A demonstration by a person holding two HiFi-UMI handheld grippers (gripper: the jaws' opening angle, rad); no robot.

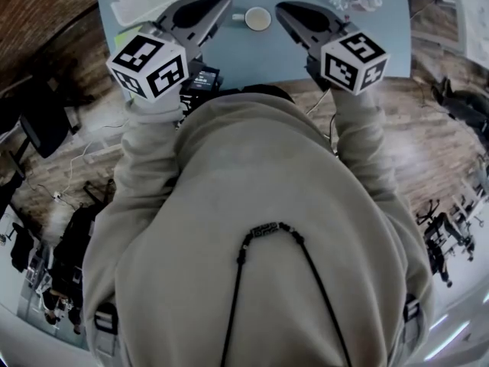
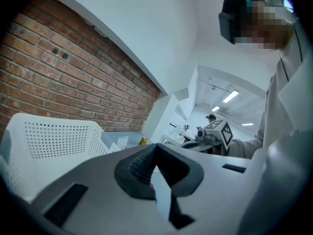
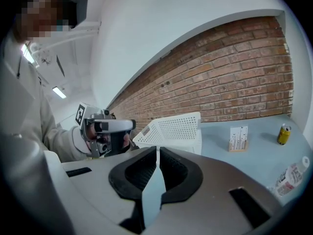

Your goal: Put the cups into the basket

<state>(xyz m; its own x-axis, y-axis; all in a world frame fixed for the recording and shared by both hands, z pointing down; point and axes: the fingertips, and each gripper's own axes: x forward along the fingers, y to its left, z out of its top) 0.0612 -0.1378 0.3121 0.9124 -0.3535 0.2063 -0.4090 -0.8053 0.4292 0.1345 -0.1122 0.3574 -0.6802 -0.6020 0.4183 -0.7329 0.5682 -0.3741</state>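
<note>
Far left on the pale blue bench point(image 1: 252, 56): white perforated plastic basket point(image 2: 54, 141), beside the grey left claw point(image 2: 156, 148).

That left claw: clenched, black ribbed pads tip to tip, gripping nothing, touching nothing, poised over the bench. Carries at its rear a white left marker cube point(image 1: 149, 66) of black square patterns, no words on it.

Below, at the bench's near edge: small black box point(image 1: 203, 79) with white print, too small to read.

In the middle: small white round cup point(image 1: 257, 19) with a tan inside, upright on the bench, outside the basket, between the two claw tips and clear of both.

Then the grey right claw point(image 3: 157, 151): likewise clenched, pads closed on each other, empty, over the bench. Bears a matching right marker cube point(image 1: 354, 61).

Further right:
- pale card in a tan stand point(image 3: 238, 138), printed with thin dark marks, unreadable
- small yellow can point(image 3: 283, 133), upright, label not legible
- clear plastic bottle point(image 3: 292, 176) lying on its side near the bench's right edge, label print unreadable
</note>
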